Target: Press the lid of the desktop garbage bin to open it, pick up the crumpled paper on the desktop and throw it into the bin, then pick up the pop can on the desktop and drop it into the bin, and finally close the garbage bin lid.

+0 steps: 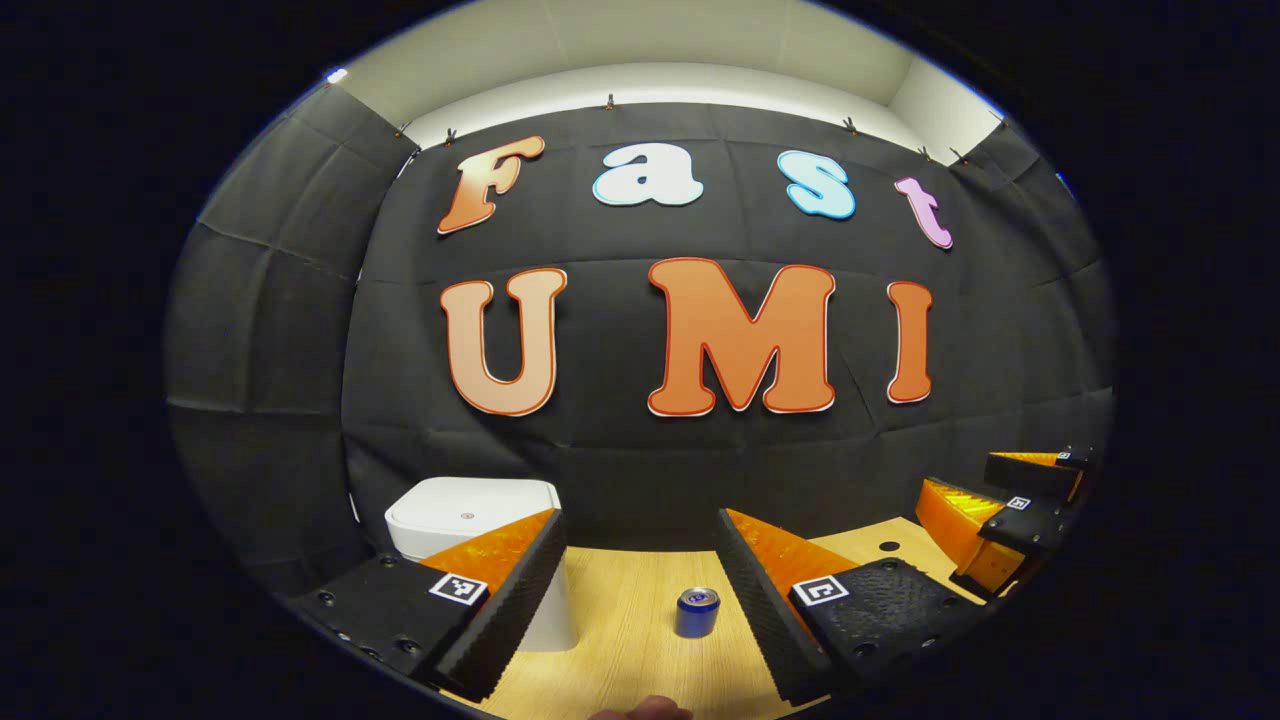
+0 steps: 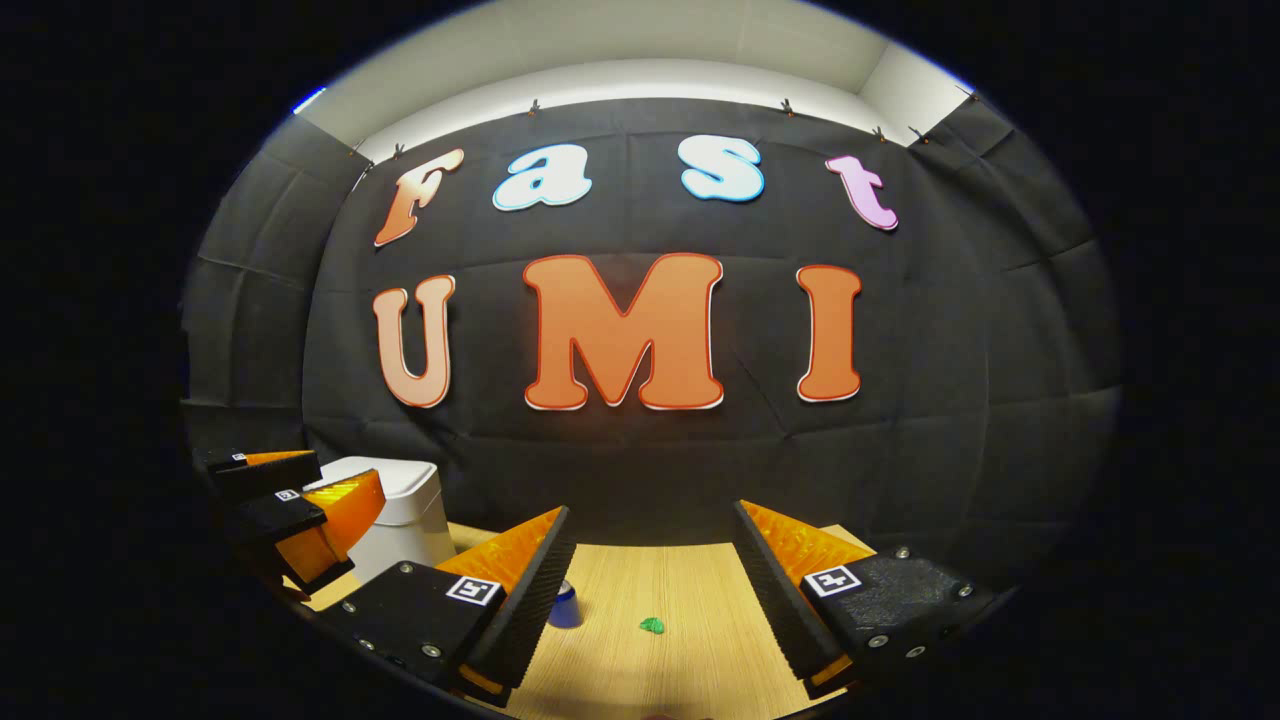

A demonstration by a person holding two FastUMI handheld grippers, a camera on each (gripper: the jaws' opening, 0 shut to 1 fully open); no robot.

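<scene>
At the far left of the bench (image 1: 640, 620) stands the white desktop garbage bin (image 1: 470, 515), lid closed, so pressing it looks like the first step. The left gripper (image 1: 640, 590) hovers just right of the bin, jaws wide and empty, and seems the nearer one. The blue pop can (image 1: 697, 611) stands upright ahead between its jaws. The green crumpled paper (image 2: 652, 625) lies ahead of the right gripper (image 2: 655, 590), jaws also wide, empty.
</scene>
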